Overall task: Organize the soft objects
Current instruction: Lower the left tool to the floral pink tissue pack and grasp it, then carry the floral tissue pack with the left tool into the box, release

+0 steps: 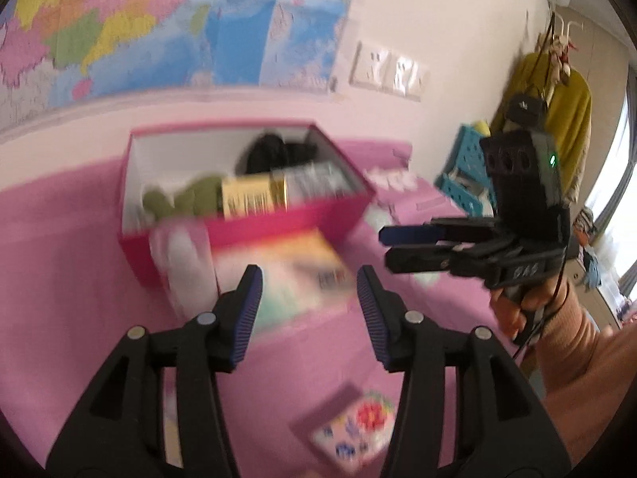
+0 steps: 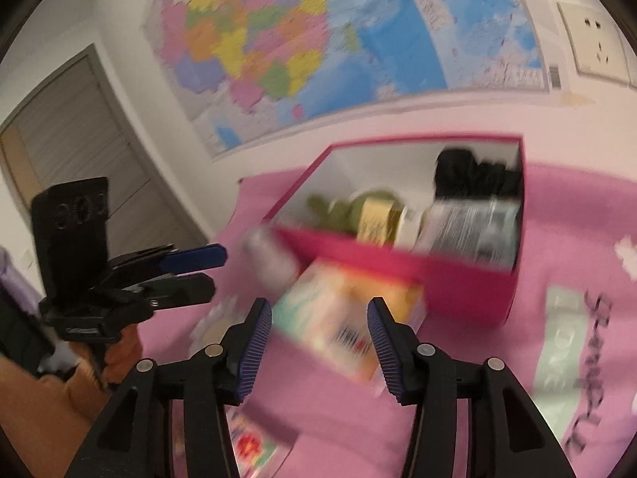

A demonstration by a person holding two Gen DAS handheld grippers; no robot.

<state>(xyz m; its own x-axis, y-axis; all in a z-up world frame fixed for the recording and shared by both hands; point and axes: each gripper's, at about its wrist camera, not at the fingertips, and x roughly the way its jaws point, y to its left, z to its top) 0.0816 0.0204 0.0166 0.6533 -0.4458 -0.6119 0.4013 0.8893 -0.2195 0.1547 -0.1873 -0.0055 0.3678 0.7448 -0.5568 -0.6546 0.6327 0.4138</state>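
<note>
An open magenta box (image 1: 278,227) (image 2: 458,290) stands on the pink cloth. It holds a black soft bundle (image 1: 270,151), a green plush (image 1: 179,199), a yellow pack (image 1: 254,195) and a silvery pack (image 2: 473,227). A white soft item (image 1: 183,263) (image 2: 270,259) leans at the box's front left corner. A pale printed pack (image 1: 286,275) (image 2: 346,314) lies just in front of the box. My left gripper (image 1: 309,279) (image 2: 218,273) and right gripper (image 2: 318,310) (image 1: 385,249) hover side by side over that pack, both open and holding nothing. The picture is blurred.
A small flowered pack (image 1: 350,430) (image 2: 254,446) lies near me on the cloth. A blue crate (image 1: 466,167) and a hanging yellow garment (image 1: 565,119) are at the right. A map covers the wall behind the box; a door (image 2: 79,127) is at the left.
</note>
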